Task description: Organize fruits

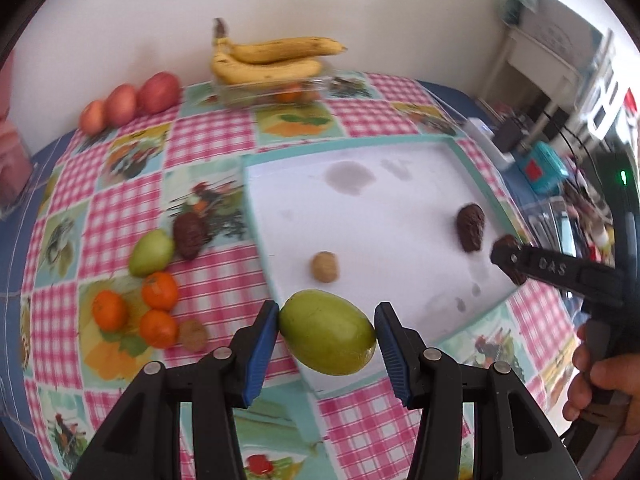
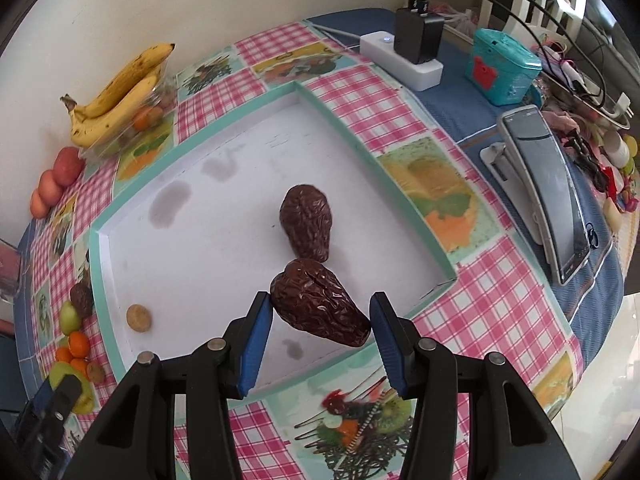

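Right wrist: wrinkled brown fruit crosswise.

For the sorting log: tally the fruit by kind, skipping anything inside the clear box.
Banana: 2
Red round fruit: 3
Tangerine: 3
Green fruit: 2
Dark wrinkled fruit: 3
Small brownish round fruit: 2
Total: 15
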The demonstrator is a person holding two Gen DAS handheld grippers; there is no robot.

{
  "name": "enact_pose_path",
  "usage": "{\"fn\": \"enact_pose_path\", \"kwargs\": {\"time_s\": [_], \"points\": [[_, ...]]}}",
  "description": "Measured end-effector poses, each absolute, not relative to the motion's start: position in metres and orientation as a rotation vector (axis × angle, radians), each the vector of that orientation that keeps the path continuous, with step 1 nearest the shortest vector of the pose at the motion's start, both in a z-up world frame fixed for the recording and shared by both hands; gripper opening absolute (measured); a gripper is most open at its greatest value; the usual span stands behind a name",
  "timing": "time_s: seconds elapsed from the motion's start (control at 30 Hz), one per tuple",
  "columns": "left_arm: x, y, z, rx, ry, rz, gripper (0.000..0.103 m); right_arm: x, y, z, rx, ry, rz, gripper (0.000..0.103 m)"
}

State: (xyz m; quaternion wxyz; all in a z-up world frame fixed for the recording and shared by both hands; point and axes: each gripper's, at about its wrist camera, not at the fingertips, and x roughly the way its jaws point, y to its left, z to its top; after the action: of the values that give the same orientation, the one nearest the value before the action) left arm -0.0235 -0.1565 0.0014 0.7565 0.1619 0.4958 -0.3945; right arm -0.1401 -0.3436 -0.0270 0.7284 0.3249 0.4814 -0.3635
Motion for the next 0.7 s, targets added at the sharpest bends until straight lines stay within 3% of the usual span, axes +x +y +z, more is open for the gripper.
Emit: {"fn": "enact_pose_path", "kwargs": {"time_s": [0.7], "points": [[-0.030, -0.178, -0.039, 0.470, 1.122, -0.848, 0.052, -0.137, -0.346, -0.045, 0.745, 1.089, -0.787, 0.052]]}}
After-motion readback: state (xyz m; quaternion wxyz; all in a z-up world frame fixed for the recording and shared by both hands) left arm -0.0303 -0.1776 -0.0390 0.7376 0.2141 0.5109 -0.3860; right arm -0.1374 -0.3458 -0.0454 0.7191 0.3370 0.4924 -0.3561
